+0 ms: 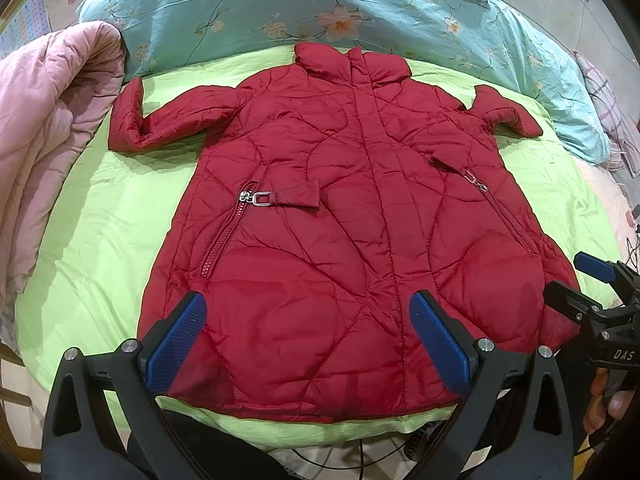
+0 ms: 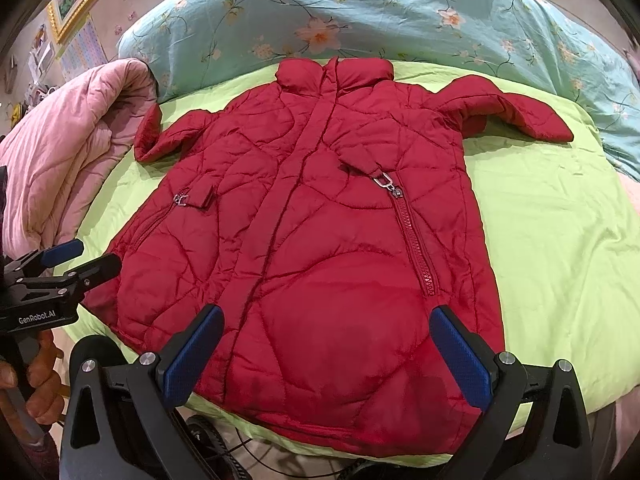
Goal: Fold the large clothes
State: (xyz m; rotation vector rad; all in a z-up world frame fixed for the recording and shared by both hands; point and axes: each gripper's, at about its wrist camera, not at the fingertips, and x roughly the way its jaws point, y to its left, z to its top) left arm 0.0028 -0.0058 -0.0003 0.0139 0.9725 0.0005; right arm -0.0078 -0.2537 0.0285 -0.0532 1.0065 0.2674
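A red quilted puffer coat [image 1: 340,208] lies flat, front up, on a lime-green sheet [image 1: 100,208], collar away from me, sleeves bent out to each side. It also shows in the right wrist view [image 2: 320,240]. My left gripper [image 1: 308,312] is open and empty, hovering over the hem on the coat's left half. My right gripper [image 2: 328,324] is open and empty over the hem's right half. The right gripper appears at the coat's right edge in the left wrist view [image 1: 576,276]; the left gripper appears at its left edge in the right wrist view [image 2: 90,258].
A pink quilt [image 1: 44,128] is bunched at the left. A teal floral duvet [image 1: 320,4] lies behind the collar. Green sheet [image 2: 560,240] stretches to the right of the coat. The bed's near edge, with cables below, is just under the hem.
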